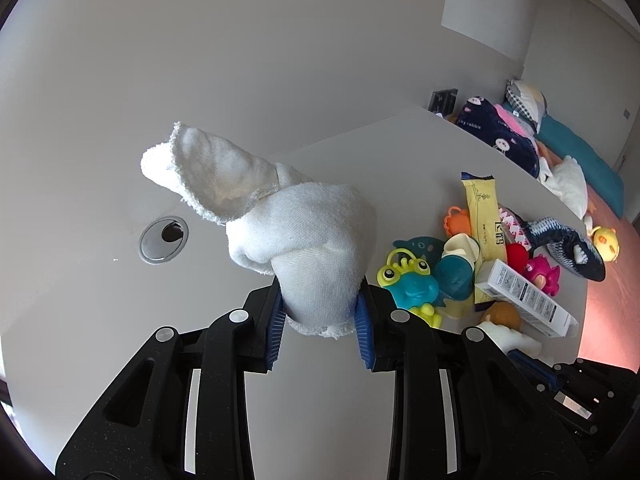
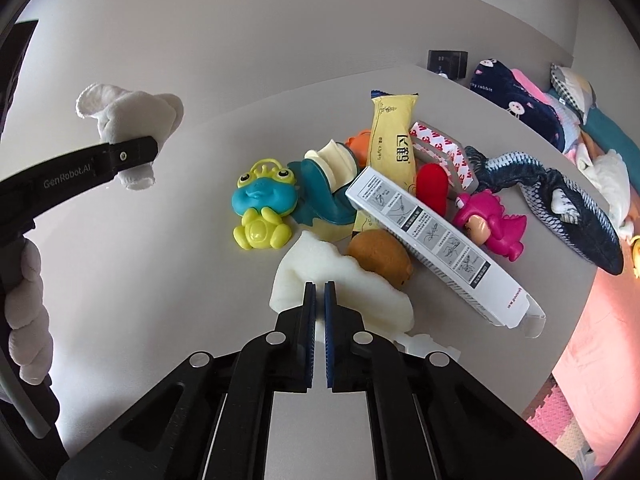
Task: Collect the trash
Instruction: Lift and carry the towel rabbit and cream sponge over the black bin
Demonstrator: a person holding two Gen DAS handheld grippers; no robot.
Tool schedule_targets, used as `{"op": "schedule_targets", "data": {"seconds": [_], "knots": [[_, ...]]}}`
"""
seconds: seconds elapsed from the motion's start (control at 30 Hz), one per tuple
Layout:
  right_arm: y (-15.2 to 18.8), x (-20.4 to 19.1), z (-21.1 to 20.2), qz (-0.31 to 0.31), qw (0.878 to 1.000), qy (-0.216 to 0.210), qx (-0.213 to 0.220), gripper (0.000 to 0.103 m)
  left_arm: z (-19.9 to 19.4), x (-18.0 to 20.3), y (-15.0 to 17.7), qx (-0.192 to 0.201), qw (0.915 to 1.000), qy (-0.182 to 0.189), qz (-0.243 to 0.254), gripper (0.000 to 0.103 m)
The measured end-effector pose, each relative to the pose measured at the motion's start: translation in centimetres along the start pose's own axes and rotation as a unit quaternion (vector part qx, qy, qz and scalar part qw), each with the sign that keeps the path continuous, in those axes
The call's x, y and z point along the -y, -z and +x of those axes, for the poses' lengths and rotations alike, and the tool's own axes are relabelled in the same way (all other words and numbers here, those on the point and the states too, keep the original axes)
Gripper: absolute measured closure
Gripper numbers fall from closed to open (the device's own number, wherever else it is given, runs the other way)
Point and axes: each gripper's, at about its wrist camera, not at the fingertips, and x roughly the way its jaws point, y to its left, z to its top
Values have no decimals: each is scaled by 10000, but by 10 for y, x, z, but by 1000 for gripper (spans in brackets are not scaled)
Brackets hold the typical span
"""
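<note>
My left gripper (image 1: 320, 312) is shut on a crumpled white cloth (image 1: 280, 216) and holds it up above the white table (image 1: 340, 412). The cloth also shows in the right wrist view (image 2: 128, 120), pinched in the left gripper (image 2: 138, 160) at the far left. My right gripper (image 2: 319, 300) is shut and empty, its tips over a white foam piece (image 2: 320, 272). Ahead lies a pile: a yellow snack wrapper (image 2: 390, 140), a white carton box (image 2: 432, 236), a tape roll (image 2: 444, 152), a brown ball (image 2: 380, 260).
Toys sit in the pile: a blue-yellow frog (image 2: 262, 208), a teal whale (image 2: 320, 196), a pink dinosaur (image 2: 492, 224), a red piece (image 2: 432, 186), a knitted blue fish (image 2: 568, 208). A cable grommet (image 1: 163, 239) is in the table. A bed with clothes (image 1: 560, 140) stands beyond.
</note>
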Motion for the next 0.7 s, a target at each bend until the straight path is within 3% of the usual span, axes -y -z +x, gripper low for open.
{"op": "schedule_targets", "data": {"seconds": [0.1,0.3,0.7], "knots": [[-4,9,-21,173,9997,-130,144,98,-12,4,2,63,10000,63,41,73],[-6,23,-67,228,9983,-4,534,98,-35,27,6,168,9994,150,266,73],[18,78,-128,578,9932,407,922,98,-71,115,15,346,9934,647,886,73]]}}
